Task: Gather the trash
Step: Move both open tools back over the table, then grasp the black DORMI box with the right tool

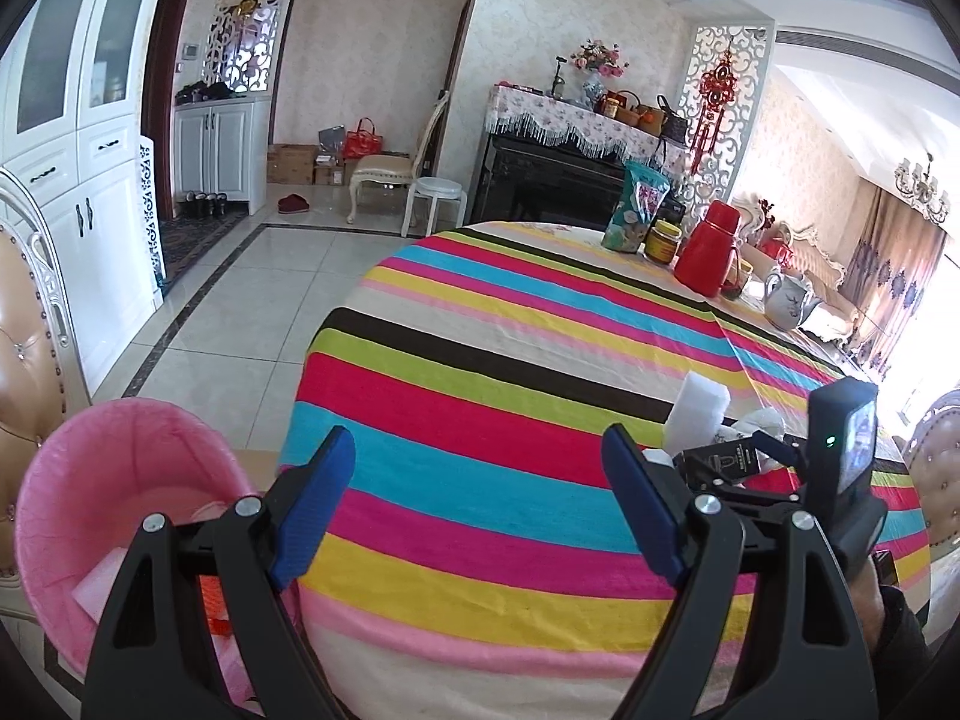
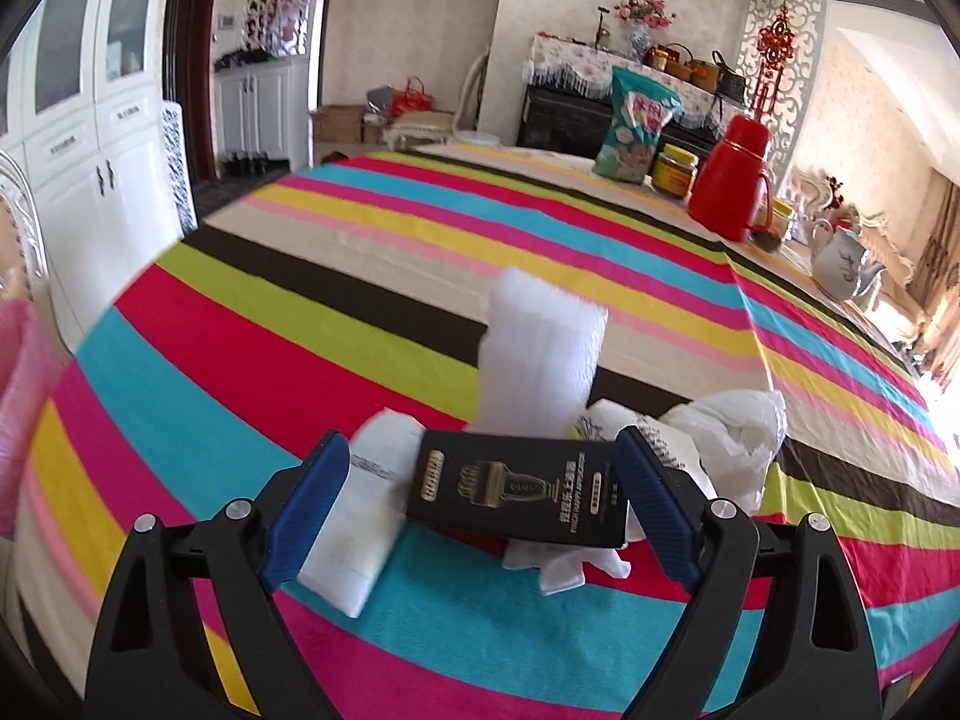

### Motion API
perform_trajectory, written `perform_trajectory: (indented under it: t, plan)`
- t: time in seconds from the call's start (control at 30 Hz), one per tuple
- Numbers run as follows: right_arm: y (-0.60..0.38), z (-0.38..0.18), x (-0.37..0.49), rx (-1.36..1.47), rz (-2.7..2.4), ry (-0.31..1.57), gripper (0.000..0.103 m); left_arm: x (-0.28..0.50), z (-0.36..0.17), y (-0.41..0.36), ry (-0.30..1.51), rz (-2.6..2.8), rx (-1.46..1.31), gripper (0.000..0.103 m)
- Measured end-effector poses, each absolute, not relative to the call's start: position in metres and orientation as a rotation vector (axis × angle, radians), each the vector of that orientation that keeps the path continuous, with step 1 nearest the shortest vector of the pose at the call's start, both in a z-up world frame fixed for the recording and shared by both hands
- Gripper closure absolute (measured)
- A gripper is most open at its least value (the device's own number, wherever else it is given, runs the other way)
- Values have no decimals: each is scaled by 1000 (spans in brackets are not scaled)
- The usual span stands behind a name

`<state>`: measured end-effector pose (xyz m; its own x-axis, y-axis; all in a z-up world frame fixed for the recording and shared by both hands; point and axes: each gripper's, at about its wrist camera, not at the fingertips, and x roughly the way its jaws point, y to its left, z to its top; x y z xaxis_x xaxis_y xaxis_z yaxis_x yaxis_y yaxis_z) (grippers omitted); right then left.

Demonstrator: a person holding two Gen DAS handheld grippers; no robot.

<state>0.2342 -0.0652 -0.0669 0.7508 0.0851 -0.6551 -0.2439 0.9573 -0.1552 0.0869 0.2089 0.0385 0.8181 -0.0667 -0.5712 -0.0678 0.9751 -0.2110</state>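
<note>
- The right gripper [image 2: 483, 504] points down at a small heap of trash on the striped table [image 2: 372, 252]; its blue fingers [image 2: 306, 510] stand wide, either side of a black carton [image 2: 519, 495], and I see no pad pressing on it, so nothing is held.
- The carton lies tilted on white paper scraps [image 2: 564, 564], with a flat white packet [image 2: 366, 516] just beside the left finger and a white foam piece [image 2: 540, 354] standing behind it. A crumpled plastic bag [image 2: 729, 429] sits to the right.
- The left gripper [image 1: 474, 516] is likewise wide open and empty, hovering above bare cloth near the table's edge.
- The pink-lined bin [image 1: 120, 480] stands on the floor just off that edge, probably placed there so that trash can be dropped straight in.
- The red flask [image 2: 729, 180], jar [image 2: 675, 171] and snack bag [image 2: 636, 126] stand well apart at the far side, leaving open room.
</note>
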Motion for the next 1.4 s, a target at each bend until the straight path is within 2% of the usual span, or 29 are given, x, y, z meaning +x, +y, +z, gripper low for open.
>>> perform_trajectory:
  t: [0.47, 1.4]
  plan:
    - [-105, -83, 241, -194, 112, 734, 19, 101, 25, 201, 638, -38, -234, 22]
    - [-190, -84, 199, -98, 78, 811, 19, 131, 7, 143, 684, -157, -203, 22]
